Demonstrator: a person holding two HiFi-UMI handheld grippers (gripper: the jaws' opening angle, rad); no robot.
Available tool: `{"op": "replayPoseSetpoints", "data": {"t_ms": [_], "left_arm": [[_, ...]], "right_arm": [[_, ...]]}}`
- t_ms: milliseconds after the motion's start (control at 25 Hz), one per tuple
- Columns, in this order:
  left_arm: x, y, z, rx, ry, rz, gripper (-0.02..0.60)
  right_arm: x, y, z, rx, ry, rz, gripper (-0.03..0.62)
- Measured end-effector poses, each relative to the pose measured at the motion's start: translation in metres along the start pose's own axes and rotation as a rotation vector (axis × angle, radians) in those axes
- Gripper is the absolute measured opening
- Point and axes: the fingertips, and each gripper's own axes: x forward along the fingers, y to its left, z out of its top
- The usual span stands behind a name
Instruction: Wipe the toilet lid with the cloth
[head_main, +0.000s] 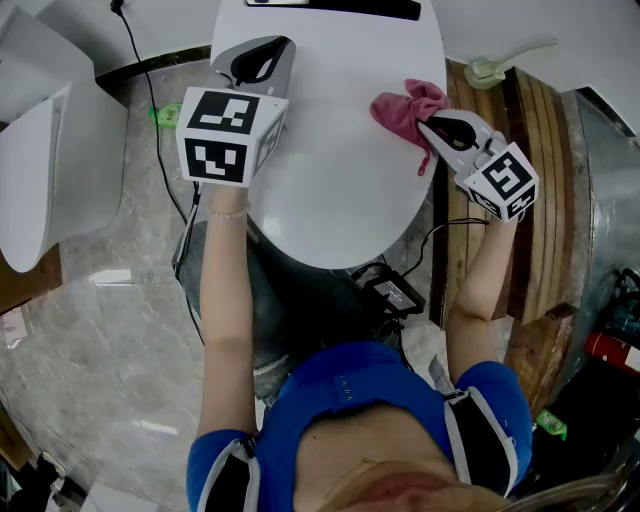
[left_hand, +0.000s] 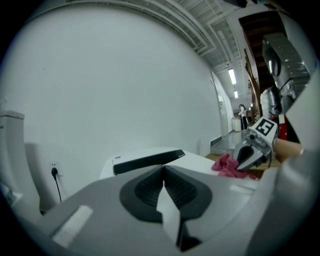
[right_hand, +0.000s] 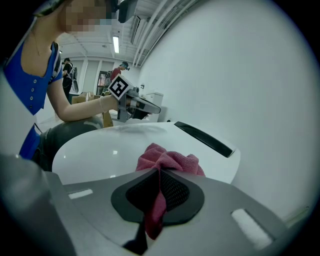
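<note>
The white toilet lid (head_main: 330, 150) fills the middle of the head view. A pink cloth (head_main: 405, 106) rests bunched on the lid's right part. My right gripper (head_main: 432, 130) is shut on the cloth (right_hand: 167, 161), a strip of it hanging down between the jaws. My left gripper (head_main: 262, 52) hovers over the lid's left side with its jaws shut and nothing between them. From the left gripper view the lid (left_hand: 150, 152) lies ahead, the cloth (left_hand: 227, 166) and the right gripper (left_hand: 252, 152) at right.
A black strip (head_main: 340, 8) runs along the lid's far end. A white tank (head_main: 40, 150) stands at left, with a black cable (head_main: 150, 90) beside it. Wooden slats (head_main: 520, 200) and a metal drum (head_main: 605, 190) lie to the right. My knees sit below the lid.
</note>
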Motion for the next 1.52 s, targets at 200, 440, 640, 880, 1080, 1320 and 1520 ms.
{"op": "replayPoseSetpoints", "data": {"t_ms": [200, 440, 640, 880, 1080, 1320, 1520], "left_arm": [[-0.001, 0.0, 0.0, 0.001, -0.001, 0.0, 0.002], [-0.001, -0.001, 0.001, 0.002, -0.003, -0.002, 0.002], [-0.001, -0.003, 0.001, 0.004, -0.005, -0.005, 0.002], [-0.002, -0.001, 0.002, 0.005, -0.006, -0.003, 0.002], [-0.002, -0.001, 0.001, 0.004, -0.002, -0.001, 0.002], [-0.002, -0.001, 0.001, 0.001, 0.0, -0.002, 0.002], [-0.001, -0.001, 0.001, 0.001, 0.001, -0.002, 0.002]], "right_arm": [[-0.004, 0.008, -0.002, 0.001, -0.001, 0.012, 0.012], [-0.006, 0.017, -0.003, -0.016, 0.009, 0.021, 0.012], [-0.009, 0.025, -0.004, -0.017, 0.016, 0.032, 0.011], [-0.01, 0.033, -0.005, -0.015, 0.029, 0.057, 0.011], [-0.012, 0.038, -0.005, -0.024, 0.037, 0.069, 0.011], [-0.009, 0.04, -0.004, -0.084, 0.079, 0.059, 0.011], [-0.006, 0.043, -0.002, -0.116, 0.085, 0.067, 0.011]]}}
